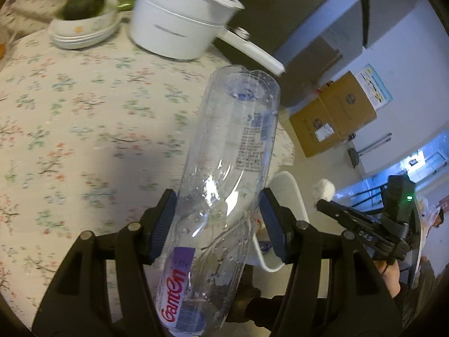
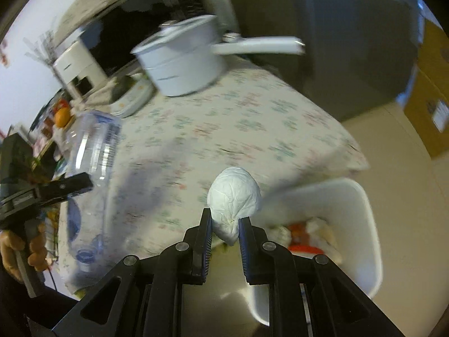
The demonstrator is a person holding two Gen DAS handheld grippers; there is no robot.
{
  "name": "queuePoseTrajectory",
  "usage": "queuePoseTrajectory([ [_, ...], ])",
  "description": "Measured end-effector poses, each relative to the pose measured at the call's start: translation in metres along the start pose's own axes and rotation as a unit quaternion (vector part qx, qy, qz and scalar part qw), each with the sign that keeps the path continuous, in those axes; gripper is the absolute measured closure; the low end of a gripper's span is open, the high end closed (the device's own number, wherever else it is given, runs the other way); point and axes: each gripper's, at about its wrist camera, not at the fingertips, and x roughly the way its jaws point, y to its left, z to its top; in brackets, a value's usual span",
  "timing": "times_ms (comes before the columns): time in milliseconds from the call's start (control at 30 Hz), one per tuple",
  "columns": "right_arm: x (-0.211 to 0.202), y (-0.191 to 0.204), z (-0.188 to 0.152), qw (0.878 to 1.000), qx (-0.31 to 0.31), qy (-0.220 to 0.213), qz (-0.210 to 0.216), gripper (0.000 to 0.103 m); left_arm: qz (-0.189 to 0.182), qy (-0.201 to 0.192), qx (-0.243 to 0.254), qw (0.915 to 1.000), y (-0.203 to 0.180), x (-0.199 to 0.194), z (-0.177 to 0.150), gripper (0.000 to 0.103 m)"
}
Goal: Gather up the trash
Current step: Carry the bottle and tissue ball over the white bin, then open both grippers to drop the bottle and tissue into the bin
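While two pieces of trash are held in the air, one in each gripper, both hang near the edge of a table (image 1: pixel 70 118) covered in a floral cloth. The first is one clear, empty plastic bottle (image 1: pixel 224 174) with a purple and red label, its base pointing away from the camera. The left gripper (image 1: pixel 216 224) has its two blue-padded jaws about half spread and pressed against the bottle's dented sides, holding it above the table edge. The second is one crumpled ball of white tissue (image 2: pixel 234 196), pinched at its lower end by the right gripper (image 2: pixel 224 241), whose jaws are nearly closed on it. The ball hangs over the table's corner, just beside the bin.

One white plastic bin (image 2: pixel 362 224) stands on the pale floor against the table's corner. Inside it lie several scraps, white, orange-red and pale yellow, too blurred to name.

On the table sit one white lidded pot (image 1: pixel 179 25) with a long handle, and one white bowl (image 1: pixel 81 26) resting on a plate and holding one dark green vegetable. One orange fruit (image 2: pixel 62 116) lies further along, among blurred clutter.

Beyond the table stand two stacked cardboard boxes (image 1: pixel 334 118) against a wall. A person's hand (image 2: pixel 25 250) grips the left gripper's handle at the edge of the right wrist view.
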Motion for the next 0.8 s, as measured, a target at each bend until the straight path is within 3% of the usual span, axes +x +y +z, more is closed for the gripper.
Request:
queuePoseTrajectory([
  [300, 0.009, -0.087, -0.016, 0.995, 0.088, 0.036, -0.019, 0.085, -0.026, 0.03, 0.037, 0.9985, -0.055, 0.044, -0.006, 0.041],
  [567, 0.02, -0.122, -0.018, 0.991, 0.126, 0.046, -0.03, 0.083, -0.038, 0.057, 0.073, 0.995, -0.096, 0.081, -0.016, 0.041],
  [700, 0.017, -0.141, -0.023, 0.984, 0.171, 0.05, -0.003, 0.068, -0.048, 0.069, 0.08, 0.9932, -0.114, 0.102, -0.021, 0.041],
  [767, 0.009, -0.146, -0.025, 0.983, 0.181, 0.041, 0.002, 0.041, -0.055, 0.065, 0.077, 0.9934, -0.12, 0.108, -0.022, 0.041],
  [800, 0.006, -0.148, -0.027, 0.983, 0.18, 0.038, 0.0, 0.04, -0.061, 0.061, 0.075, 0.9934, -0.123, 0.11, -0.021, 0.041],
])
